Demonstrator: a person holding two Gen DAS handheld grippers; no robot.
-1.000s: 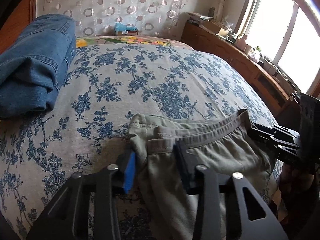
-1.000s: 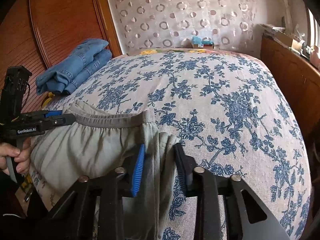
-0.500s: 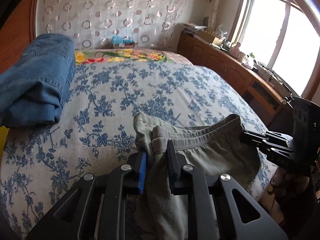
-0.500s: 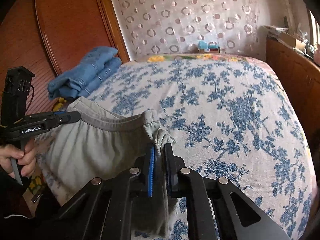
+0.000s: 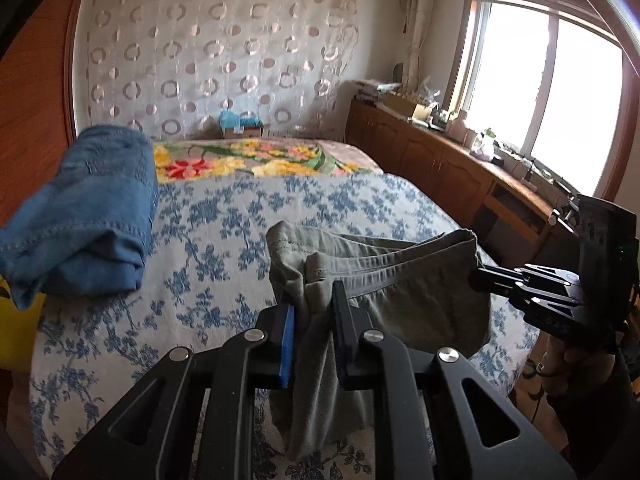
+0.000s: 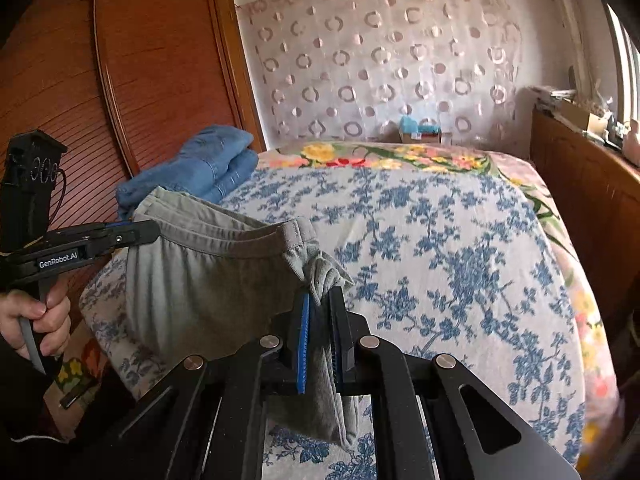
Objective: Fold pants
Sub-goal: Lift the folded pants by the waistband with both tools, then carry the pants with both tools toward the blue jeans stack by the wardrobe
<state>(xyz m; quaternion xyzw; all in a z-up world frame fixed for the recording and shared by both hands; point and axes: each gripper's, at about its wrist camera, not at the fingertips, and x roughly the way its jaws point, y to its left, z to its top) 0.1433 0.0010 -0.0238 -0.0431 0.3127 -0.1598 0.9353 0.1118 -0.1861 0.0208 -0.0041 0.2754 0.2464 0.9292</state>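
Observation:
Grey-green pants (image 5: 408, 300) hang by their waistband between my two grippers, lifted above the near edge of the bed. My left gripper (image 5: 314, 300) is shut on the left end of the waistband. My right gripper (image 6: 320, 300) is shut on the right end, where the cloth bunches (image 6: 324, 272). The pants also show in the right wrist view (image 6: 200, 276). The right gripper shows at the right of the left wrist view (image 5: 480, 278), and the left gripper at the left of the right wrist view (image 6: 148, 232). The legs hang below, mostly hidden.
The bed (image 5: 328, 208) has a blue-flowered cover (image 6: 460, 248). Folded blue jeans (image 5: 88, 216) lie at its left side, by a wooden headboard (image 6: 132, 60). A wooden cabinet (image 5: 440, 164) with clutter runs under the window on the right. A small box (image 6: 420, 132) sits at the far end.
Both grippers closed on the waistband ends and lifted the pants up off the bed; the waistband now stretches between them higher above the cover.

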